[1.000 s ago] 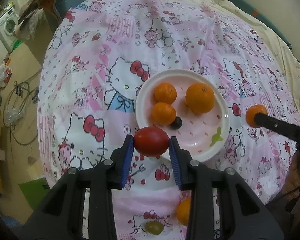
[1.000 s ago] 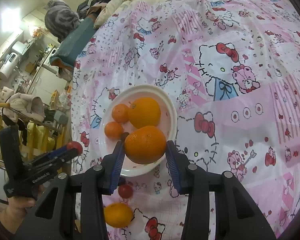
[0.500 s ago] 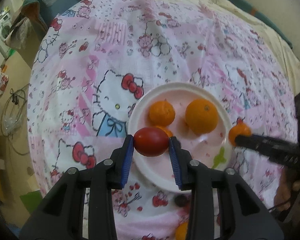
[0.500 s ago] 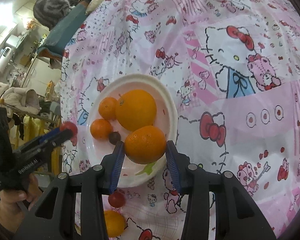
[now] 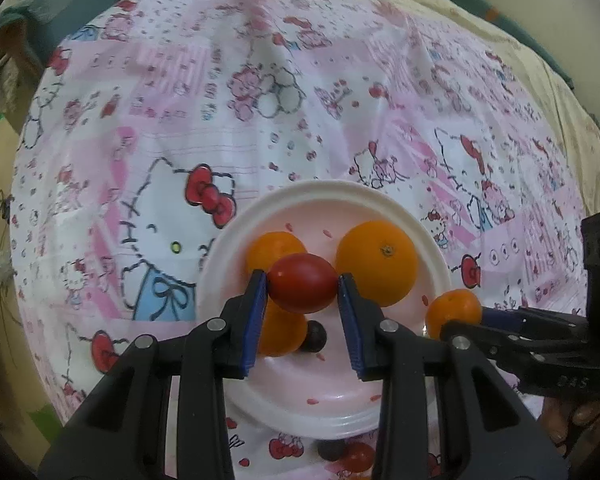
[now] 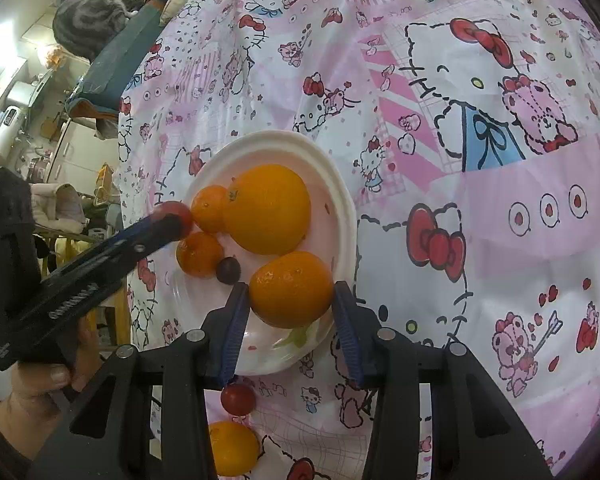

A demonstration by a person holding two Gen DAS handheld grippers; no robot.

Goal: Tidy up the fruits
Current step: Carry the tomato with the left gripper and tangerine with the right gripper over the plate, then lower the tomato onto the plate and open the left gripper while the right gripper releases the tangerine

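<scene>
Delivery step. Left gripper (image 5: 302, 289) clamps small red oval tomato (image 5: 301, 283); right gripper (image 6: 288, 295) clamps orange mandarin (image 6: 291, 289), both over white round plate (image 6: 342, 216). Next: lower, release gently.

Black plastic grippers (image 5: 302, 288) — blue ribbed pads (image 6: 231, 332), silver screws

Fruit ct: 5 oranges (image 6: 268, 208), 2 red toms (image 5: 302, 288), 2 dk grapes (image 6: 228, 270); 1 plate (image 6: 342, 204)

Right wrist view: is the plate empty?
No, the white plate holds a large orange, two small oranges and a dark grape.
</scene>
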